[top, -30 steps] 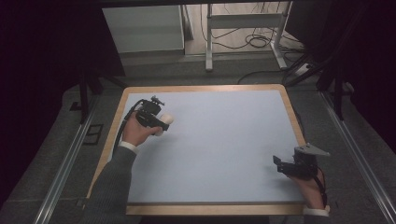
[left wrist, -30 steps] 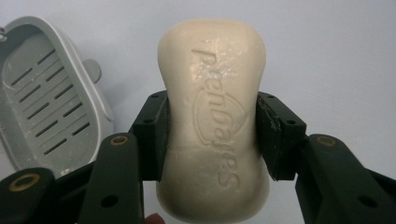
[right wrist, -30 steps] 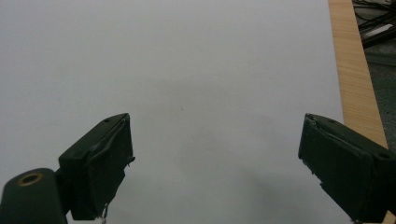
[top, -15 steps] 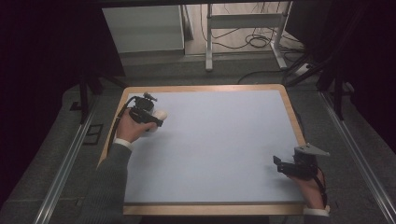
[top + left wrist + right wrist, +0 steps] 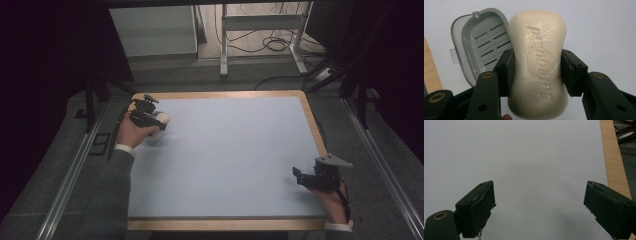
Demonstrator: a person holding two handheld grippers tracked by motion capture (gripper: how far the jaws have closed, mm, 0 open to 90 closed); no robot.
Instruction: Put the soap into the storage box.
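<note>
Partly behind soap bar (image 5: 537, 65): grey soap dish (image 5: 482, 47), L gripper (image 5: 537, 72).

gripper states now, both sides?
Left gripper: closed on the soap bar, above the grey soap dish.
Right gripper: open, holding nothing, over the table.

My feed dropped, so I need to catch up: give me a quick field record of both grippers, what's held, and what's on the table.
left gripper: shut on the soap bar, jaws pressed on its two long sides
soap bar: cream, embossed lettering, held above the table
soap dish: grey, slotted, lying on the table behind and beside the soap
right gripper: open, nothing between its jaws, near table corner
table: pale blue surface, wooden rim
</note>
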